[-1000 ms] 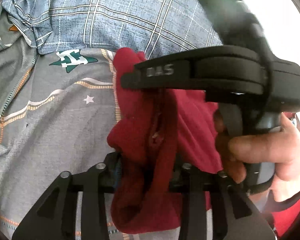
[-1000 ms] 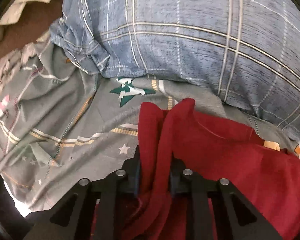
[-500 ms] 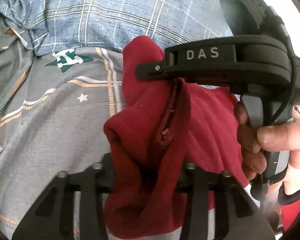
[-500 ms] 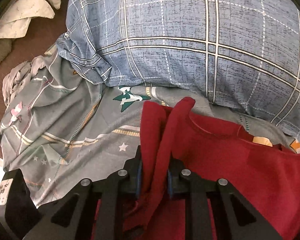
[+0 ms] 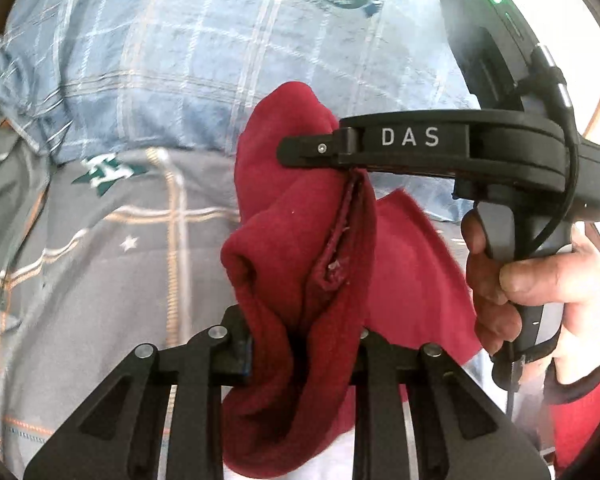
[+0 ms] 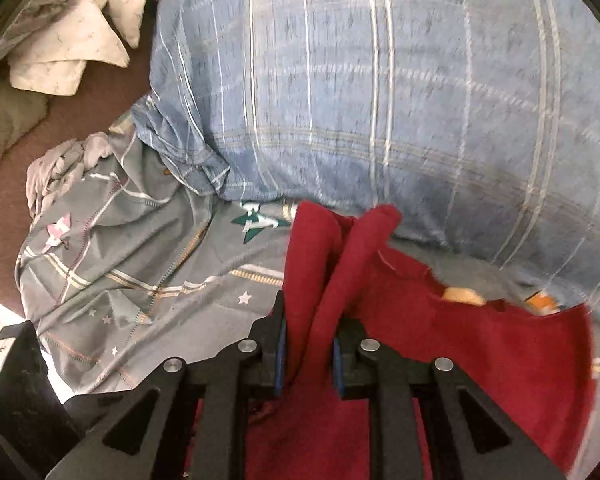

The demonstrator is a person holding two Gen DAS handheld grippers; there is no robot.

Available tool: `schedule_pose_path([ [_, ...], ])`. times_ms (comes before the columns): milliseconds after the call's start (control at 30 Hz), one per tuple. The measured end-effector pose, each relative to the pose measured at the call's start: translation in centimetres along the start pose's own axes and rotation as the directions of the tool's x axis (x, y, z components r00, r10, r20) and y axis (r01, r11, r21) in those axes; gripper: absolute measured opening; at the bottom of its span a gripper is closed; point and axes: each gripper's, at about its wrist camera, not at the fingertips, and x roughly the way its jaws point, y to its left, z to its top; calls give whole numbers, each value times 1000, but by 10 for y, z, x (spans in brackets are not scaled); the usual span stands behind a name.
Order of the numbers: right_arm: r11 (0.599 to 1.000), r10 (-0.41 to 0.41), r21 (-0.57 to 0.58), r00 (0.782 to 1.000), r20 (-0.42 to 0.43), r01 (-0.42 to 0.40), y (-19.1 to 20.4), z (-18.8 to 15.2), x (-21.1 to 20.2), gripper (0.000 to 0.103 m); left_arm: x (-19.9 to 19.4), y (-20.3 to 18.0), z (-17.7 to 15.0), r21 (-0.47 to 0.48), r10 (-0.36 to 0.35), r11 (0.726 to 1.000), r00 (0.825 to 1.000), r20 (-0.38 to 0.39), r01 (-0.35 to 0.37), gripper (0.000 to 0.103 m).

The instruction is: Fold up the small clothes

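A dark red garment [image 5: 284,232] hangs bunched above the grey bedsheet [image 5: 100,260]. In the left wrist view a thick fold of it fills my left gripper [image 5: 302,344], whose jaws are closing on it. My right gripper [image 5: 296,150], marked DAS, comes in from the right and pinches the garment's upper edge. A person's hand [image 5: 532,276] grips its handle. In the right wrist view the right gripper [image 6: 308,344] is shut on a raised ridge of the red garment [image 6: 480,360], which spreads down to the right.
A big blue plaid pillow [image 6: 380,100] lies just behind the garment. Rumpled grey patterned bedsheet [image 6: 120,272] extends to the left. Cream cloths [image 6: 60,52] and an olive cloth [image 6: 4,120] lie on a brown surface at far left. A black object [image 6: 24,392] stands at lower left.
Both grippers have risen with the red garment, pulling it up off the sheet. The left jaws have narrowed on the cloth. More of the pillow now shows.
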Motion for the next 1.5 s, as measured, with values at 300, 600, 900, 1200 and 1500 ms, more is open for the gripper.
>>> schedule_pose_path([
  [300,995,-93,27,995,45,92,-49,-5,-55,16,15,-78,16,135,-25,990,999,-30,29,21],
  [600,978,-174,125,984,27,169,-131,-32,-84,16,62,-141,11,190,-68,978,993,-98,86,21],
  [900,947,-201,248,979,-31,202,-199,-79,-65,16,109,-165,-13,151,-106,979,979,-173,133,33],
  [1200,915,-171,368,985,-13,164,-212,-105,-84,39,47,-158,-26,247,-194,938,959,-208,243,65],
  [1500,880,-27,475,996,88,-18,-182,-146,-128,79,21,-92,-31,236,20,972,994,-112,7,67],
])
